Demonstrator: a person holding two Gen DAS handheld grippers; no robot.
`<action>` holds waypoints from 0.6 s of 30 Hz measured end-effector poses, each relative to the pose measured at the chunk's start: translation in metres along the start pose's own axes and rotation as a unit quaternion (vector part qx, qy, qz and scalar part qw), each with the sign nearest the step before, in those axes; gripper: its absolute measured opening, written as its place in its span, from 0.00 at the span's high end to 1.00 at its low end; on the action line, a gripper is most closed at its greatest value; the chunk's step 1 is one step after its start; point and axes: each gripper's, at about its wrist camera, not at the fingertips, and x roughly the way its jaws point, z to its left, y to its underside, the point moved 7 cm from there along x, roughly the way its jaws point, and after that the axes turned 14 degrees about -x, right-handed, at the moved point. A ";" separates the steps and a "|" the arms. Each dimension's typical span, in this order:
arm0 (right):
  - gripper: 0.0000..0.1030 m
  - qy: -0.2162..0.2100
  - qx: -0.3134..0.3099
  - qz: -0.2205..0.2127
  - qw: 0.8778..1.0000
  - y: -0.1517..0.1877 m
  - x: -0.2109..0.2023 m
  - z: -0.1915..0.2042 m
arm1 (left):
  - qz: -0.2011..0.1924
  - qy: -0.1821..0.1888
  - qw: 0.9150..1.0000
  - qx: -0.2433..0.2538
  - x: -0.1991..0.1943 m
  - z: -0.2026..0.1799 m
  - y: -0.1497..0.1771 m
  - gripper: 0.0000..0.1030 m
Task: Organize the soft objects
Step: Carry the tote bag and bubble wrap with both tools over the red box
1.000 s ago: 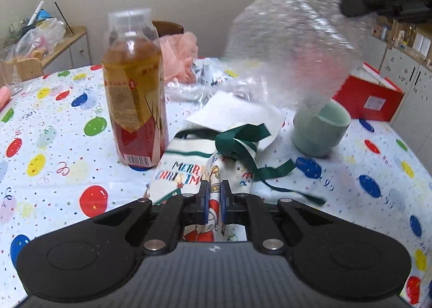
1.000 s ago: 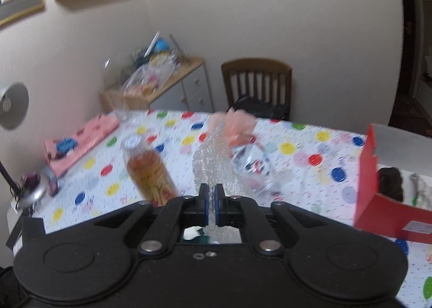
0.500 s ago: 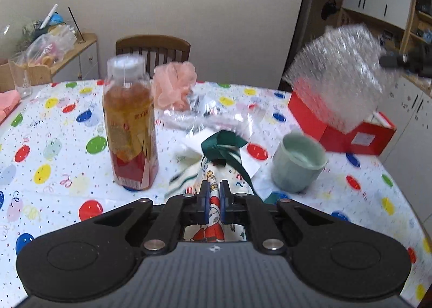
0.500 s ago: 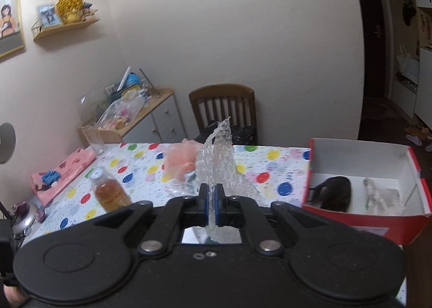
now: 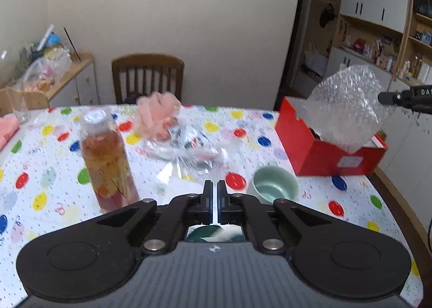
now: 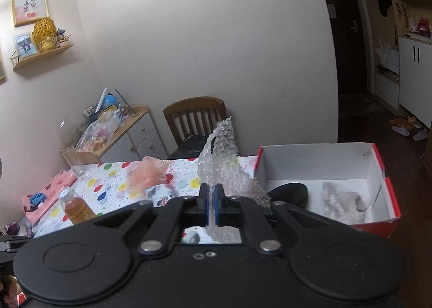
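My right gripper (image 6: pixel 212 204) is shut on a sheet of bubble wrap (image 6: pixel 220 156) and holds it above the near end of the red box (image 6: pixel 388 194); the left wrist view shows the wrap (image 5: pixel 348 108) hanging over the box (image 5: pixel 318 154). The box holds a black soft item (image 6: pixel 291 193) and a grey soft item (image 6: pixel 343 202). My left gripper (image 5: pixel 214 200) is shut on the Christmas gift bag, seen only through the gap below the fingers (image 5: pixel 213 232). A pink mesh puff (image 5: pixel 159 113) and a clear plastic bag (image 5: pixel 186 151) lie on the table.
A tea bottle (image 5: pixel 108 159) stands left of my left gripper, a pale green cup (image 5: pixel 274 186) to its right. The polka-dot tablecloth (image 5: pixel 40 173) covers the table. A wooden chair (image 5: pixel 148 78) stands behind it, a side cabinet (image 5: pixel 54 86) at left.
My right gripper carried the bubble wrap rightward to over the red box. My left gripper rose and pulled back, so the gift bag is now mostly hidden beneath it.
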 end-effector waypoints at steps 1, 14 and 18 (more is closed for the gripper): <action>0.97 0.000 0.002 0.001 1.000 0.001 0.000 -0.004 | 0.010 0.004 1.000 0.001 0.002 -0.002 0.003 0.97; 0.97 -0.019 0.009 0.020 1.000 0.018 0.001 -0.019 | 0.089 0.004 0.996 -0.012 0.018 -0.017 0.073 0.95; 0.97 -0.023 0.010 0.024 0.999 0.023 0.001 -0.020 | 0.111 -0.004 0.994 -0.022 0.025 -0.019 0.091 0.94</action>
